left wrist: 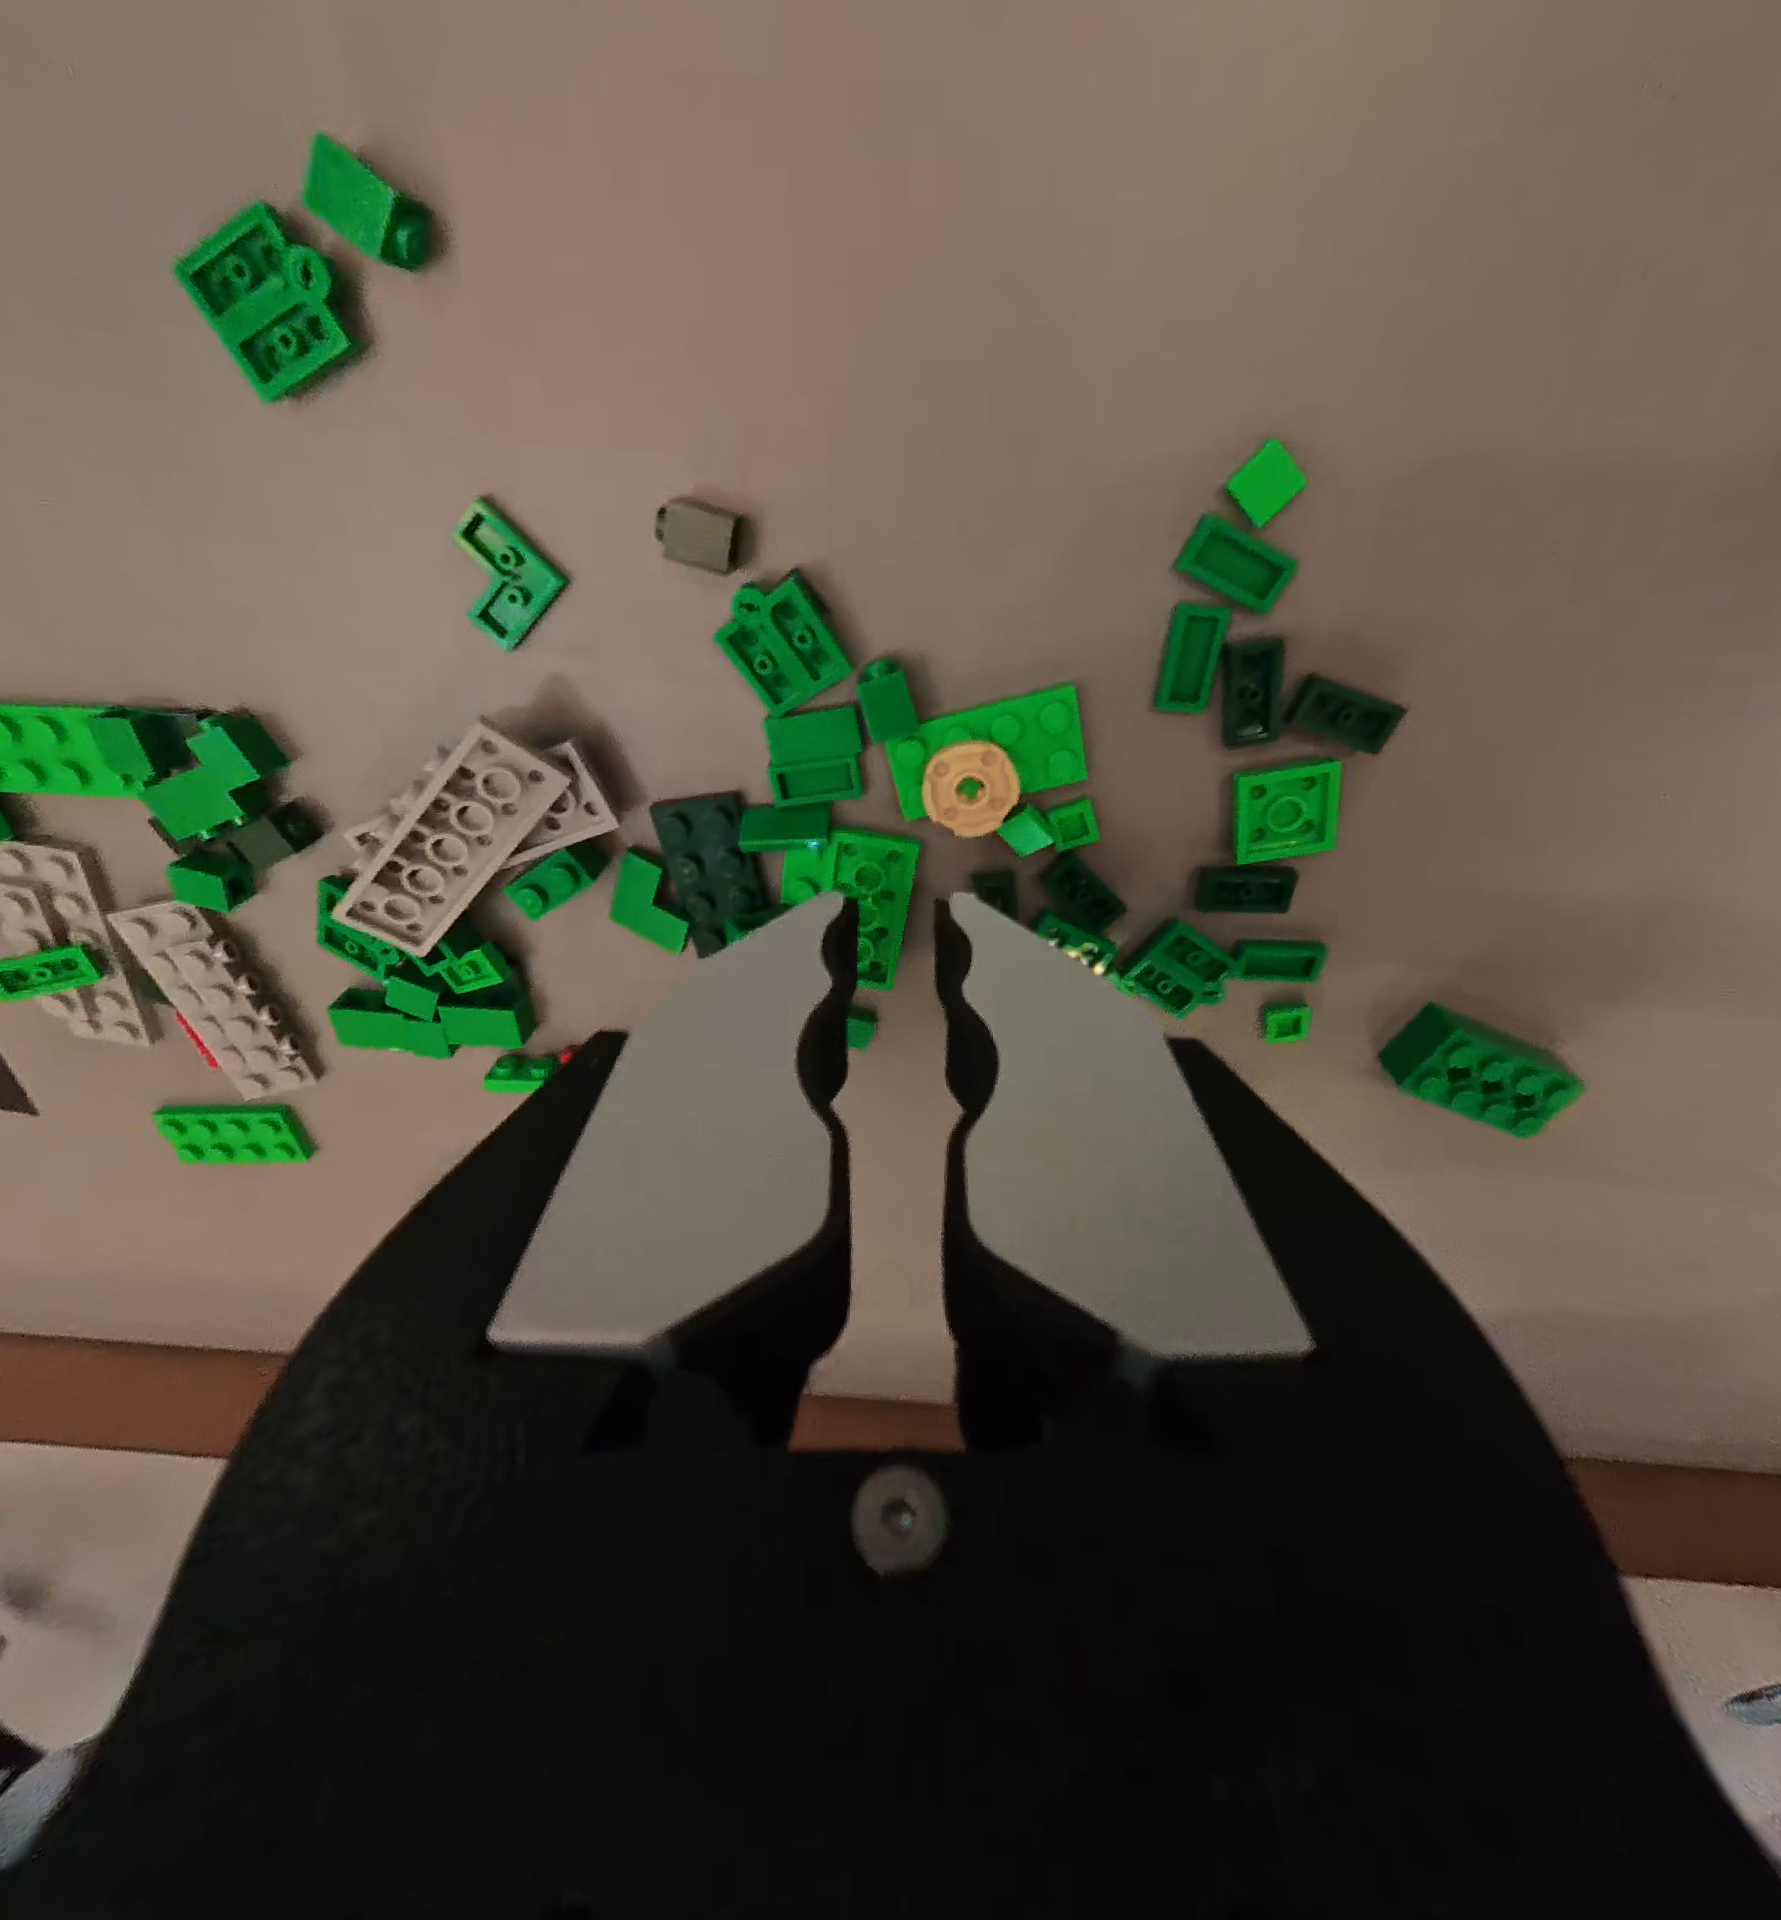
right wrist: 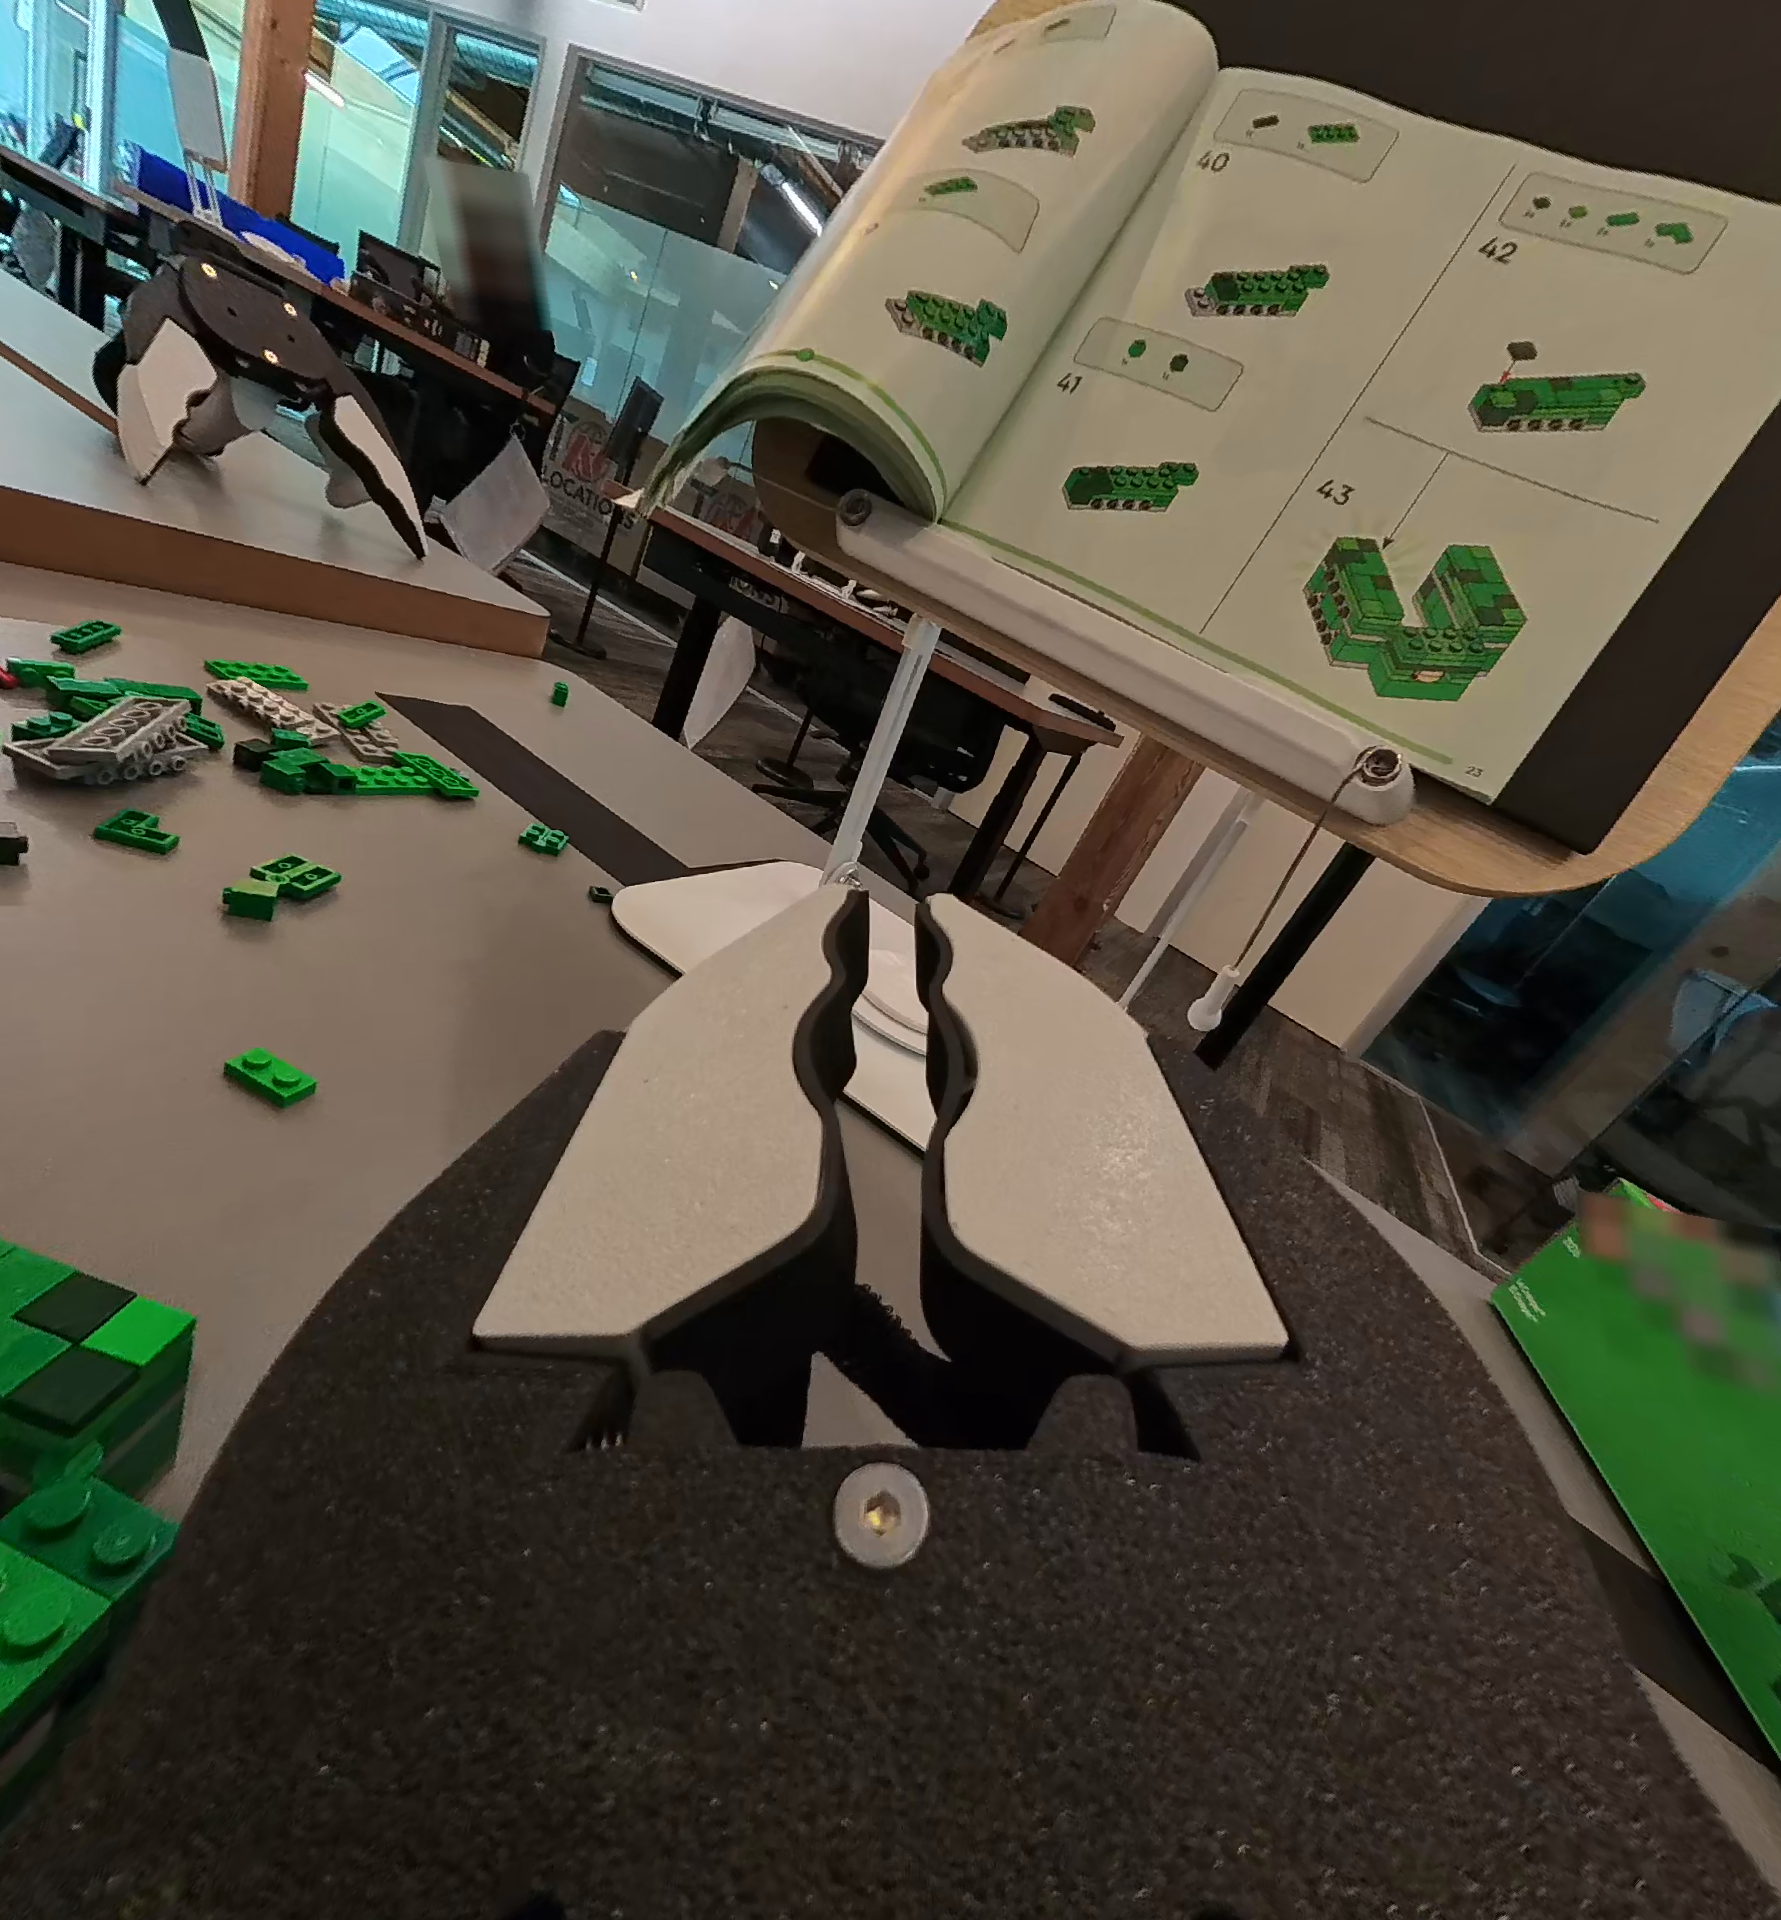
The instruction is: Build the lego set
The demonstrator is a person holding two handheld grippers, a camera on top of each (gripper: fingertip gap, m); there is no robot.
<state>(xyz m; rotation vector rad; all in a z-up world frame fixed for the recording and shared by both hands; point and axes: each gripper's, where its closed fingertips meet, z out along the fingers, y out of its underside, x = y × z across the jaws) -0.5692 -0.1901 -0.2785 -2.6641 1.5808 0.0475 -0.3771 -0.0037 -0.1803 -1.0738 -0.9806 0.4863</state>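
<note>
Loose Lego pieces lie scattered on the grey table [left wrist: 969,312]: bright green and dark green plates, grey plates [left wrist: 450,831] and a tan round plate [left wrist: 969,790] on a bright green plate [left wrist: 1047,727]. My left gripper [left wrist: 896,906] hovers over the pile, narrowly open and empty, its tips just above a green plate [left wrist: 881,883]. My right gripper [right wrist: 886,909] is narrowly open and empty, and points at the white stand base [right wrist: 720,914]. A built green block [right wrist: 34,1382] sits at its lower left. The left gripper [right wrist: 273,416] also shows far off in the right wrist view.
An open instruction booklet [right wrist: 1281,364] rests on a raised stand. A green box [right wrist: 1644,1507] lies at the right. A partly built green piece [left wrist: 55,758] lies at the left, a green brick [left wrist: 1478,1070] at the right. The table's brown front edge [left wrist: 138,1392] runs below the pile. The grippers' ends are close to 30 cm from one another. Measured from the fingertips, the built green block [right wrist: 34,1382] is 12 cm or so from the right gripper and 25 cm from the left.
</note>
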